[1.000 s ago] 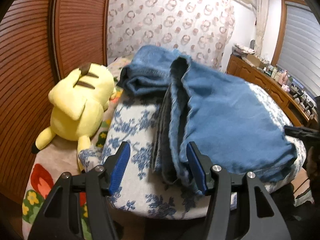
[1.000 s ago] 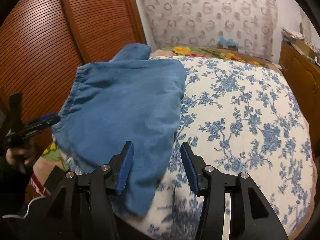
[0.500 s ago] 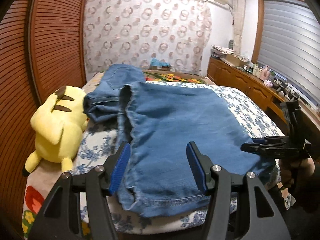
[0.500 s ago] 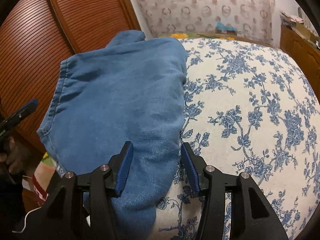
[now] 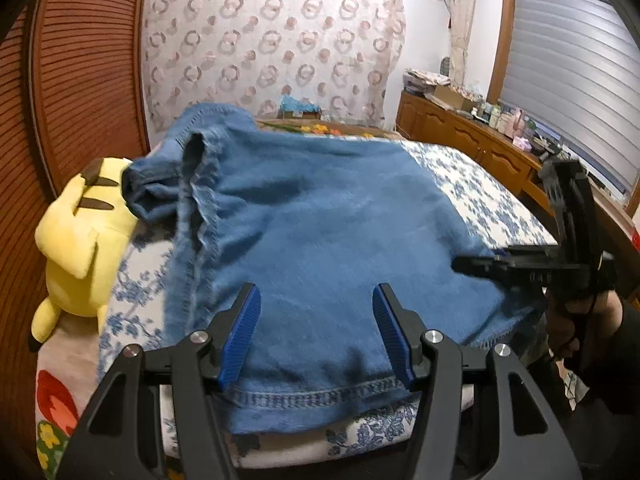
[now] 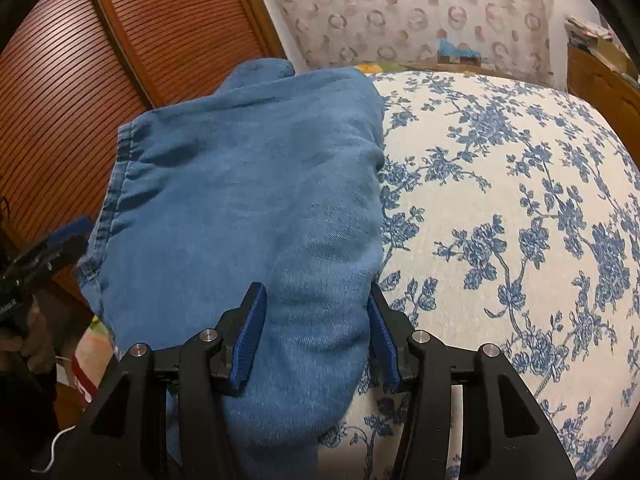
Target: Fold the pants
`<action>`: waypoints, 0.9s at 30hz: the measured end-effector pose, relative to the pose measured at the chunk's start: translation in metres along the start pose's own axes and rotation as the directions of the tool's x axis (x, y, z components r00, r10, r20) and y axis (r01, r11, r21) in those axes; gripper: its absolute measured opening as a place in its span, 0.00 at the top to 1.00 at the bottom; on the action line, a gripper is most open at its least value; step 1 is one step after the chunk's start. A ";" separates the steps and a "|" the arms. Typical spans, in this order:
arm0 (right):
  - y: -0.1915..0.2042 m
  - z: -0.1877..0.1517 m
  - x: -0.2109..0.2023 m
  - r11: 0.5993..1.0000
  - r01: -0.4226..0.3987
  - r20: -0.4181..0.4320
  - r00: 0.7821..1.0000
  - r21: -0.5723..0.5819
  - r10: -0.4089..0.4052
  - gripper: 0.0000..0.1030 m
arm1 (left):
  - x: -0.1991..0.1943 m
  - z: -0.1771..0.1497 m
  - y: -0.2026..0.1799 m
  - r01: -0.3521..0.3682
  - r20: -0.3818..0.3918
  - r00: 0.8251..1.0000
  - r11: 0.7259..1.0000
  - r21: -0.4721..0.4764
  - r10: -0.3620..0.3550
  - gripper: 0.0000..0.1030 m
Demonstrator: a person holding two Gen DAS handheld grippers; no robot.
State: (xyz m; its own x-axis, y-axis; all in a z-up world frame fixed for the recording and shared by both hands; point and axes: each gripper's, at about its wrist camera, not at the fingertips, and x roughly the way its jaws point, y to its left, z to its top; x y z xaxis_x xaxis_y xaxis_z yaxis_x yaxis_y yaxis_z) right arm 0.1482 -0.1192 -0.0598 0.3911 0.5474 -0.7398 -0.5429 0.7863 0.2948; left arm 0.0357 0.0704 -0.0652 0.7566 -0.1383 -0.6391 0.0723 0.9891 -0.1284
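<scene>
The bed (image 6: pixel 520 208) filled the right of the right wrist view, supporting the pants (image 6: pixel 240 200), centre-left. The right gripper (image 6: pixel 316 328), bottom centre, was closing around their near fold. The left gripper (image 5: pixel 316 332) stood spread over the hem, ready to grasp.

A home bedroom, bed (image 6: pixel 520 200) under a blue-flowered cover, yellow plush toy (image 5: pixel 80 240) at its left edge, louvred wooden wardrobe doors (image 5: pixel 88 80), cluttered sideboard (image 5: pixel 472 136) beneath shuttered window (image 5: pixel 572 80)
</scene>
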 end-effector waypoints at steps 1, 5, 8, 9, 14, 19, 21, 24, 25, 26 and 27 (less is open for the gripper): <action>0.000 0.001 0.000 1.000 -0.012 0.000 1.000 0.003 0.012 0.70 | 0.002 -0.003 -0.002 0.004 -0.007 1.000 1.000 0.001 -0.004 0.44; 0.006 0.010 -0.013 0.998 -0.063 0.042 0.997 0.000 0.063 0.92 | 0.014 -0.018 -0.006 0.005 -0.056 0.998 1.000 0.013 -0.004 0.44; 0.023 0.024 -0.030 0.995 -0.093 0.088 0.991 -0.043 0.096 0.93 | 0.015 -0.027 -0.005 -0.004 -0.062 0.998 1.000 0.019 0.005 0.44; 0.031 0.029 -0.036 0.993 -0.104 0.104 0.988 -0.063 0.110 0.93 | 0.013 -0.030 -0.004 -0.003 -0.062 0.998 1.000 0.015 0.004 0.44; 0.074 0.052 -0.051 0.975 -0.161 0.133 0.974 -0.155 0.182 0.94 | -0.004 -0.029 0.012 -0.030 -0.039 0.999 0.999 -0.024 0.029 0.44; 0.117 0.067 -0.039 0.956 -0.184 0.108 0.971 -0.229 0.213 0.94 | -0.032 -0.022 0.044 -0.080 0.015 0.997 0.994 -0.076 0.081 0.44; 0.133 0.072 -0.032 0.947 -0.195 0.098 0.969 -0.255 0.226 0.94 | -0.043 -0.020 0.059 -0.103 0.033 0.994 0.990 -0.099 0.107 0.44; 0.160 0.077 -0.020 0.929 -0.219 0.077 0.964 -0.299 0.253 0.94 | -0.059 -0.019 0.081 -0.139 0.055 0.988 0.981 -0.135 0.148 0.44; 0.169 0.078 -0.016 0.922 -0.227 0.071 0.963 -0.313 0.261 0.94 | -0.061 -0.019 0.085 -0.145 0.058 0.986 0.979 -0.142 0.155 0.44; 0.177 0.079 -0.011 0.914 -0.240 0.059 0.960 -0.326 0.273 0.94 | -0.066 -0.020 0.092 -0.157 0.063 0.984 0.975 -0.155 0.168 0.44; 0.185 0.080 -0.004 0.908 -0.252 0.048 0.958 -0.334 0.283 0.94 | -0.067 -0.021 0.097 -0.162 0.065 0.983 0.974 -0.161 0.174 0.44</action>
State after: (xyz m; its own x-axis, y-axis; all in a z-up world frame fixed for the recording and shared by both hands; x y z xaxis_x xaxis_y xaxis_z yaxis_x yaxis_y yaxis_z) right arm 0.1060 0.0472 0.0463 0.2568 0.7609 -0.5958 -0.8399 0.4807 0.2519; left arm -0.0217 0.1742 -0.0503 0.7982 0.0395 -0.6011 -0.1568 0.9771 -0.1439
